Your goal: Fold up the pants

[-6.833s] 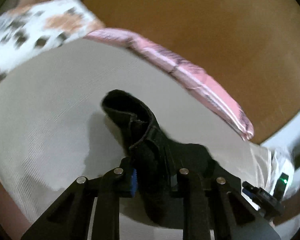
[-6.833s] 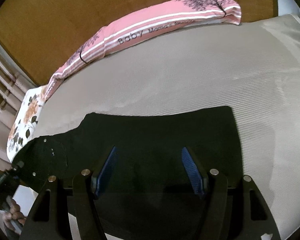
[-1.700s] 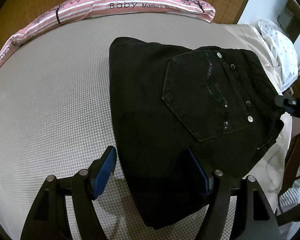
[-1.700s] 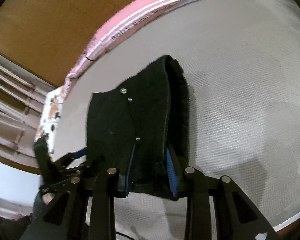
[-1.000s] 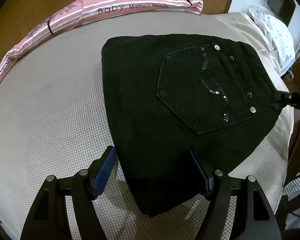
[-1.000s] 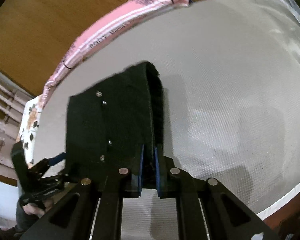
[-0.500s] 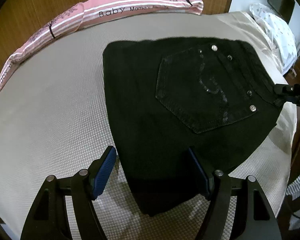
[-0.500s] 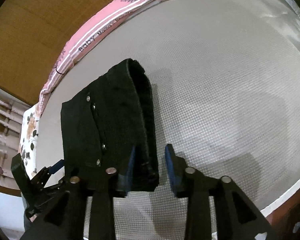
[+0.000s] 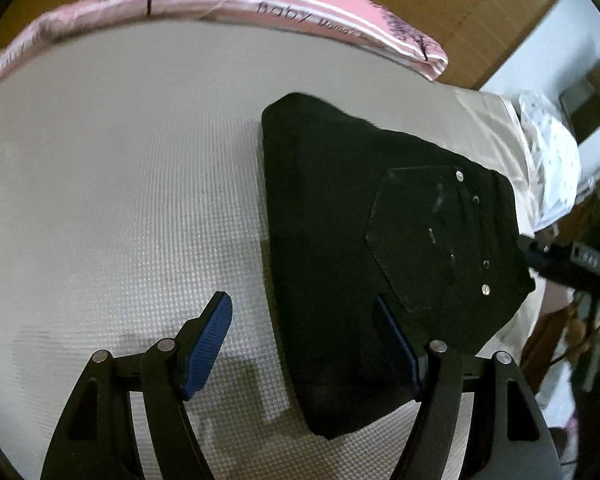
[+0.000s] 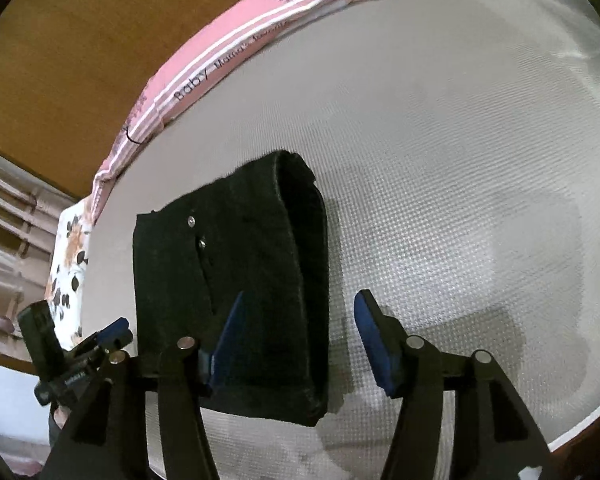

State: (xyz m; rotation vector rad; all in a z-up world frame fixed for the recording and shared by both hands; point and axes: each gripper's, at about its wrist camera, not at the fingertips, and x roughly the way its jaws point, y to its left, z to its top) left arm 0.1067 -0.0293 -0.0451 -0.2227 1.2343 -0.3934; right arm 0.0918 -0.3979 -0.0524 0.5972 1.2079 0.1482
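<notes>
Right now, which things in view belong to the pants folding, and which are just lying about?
Job:
black pants, folded
left gripper, open
right gripper, open

Lying about:
pink "Baby" pillow
floral pillow
white dotted cloth
grey mattress

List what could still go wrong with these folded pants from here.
1. The folded pants lie near the mattress edge; a nudge could slide them off.
2. Both the left gripper and right gripper have open jaws straddling the bundle's side; pulling back carelessly could snag a layer and undo the fold.
</notes>
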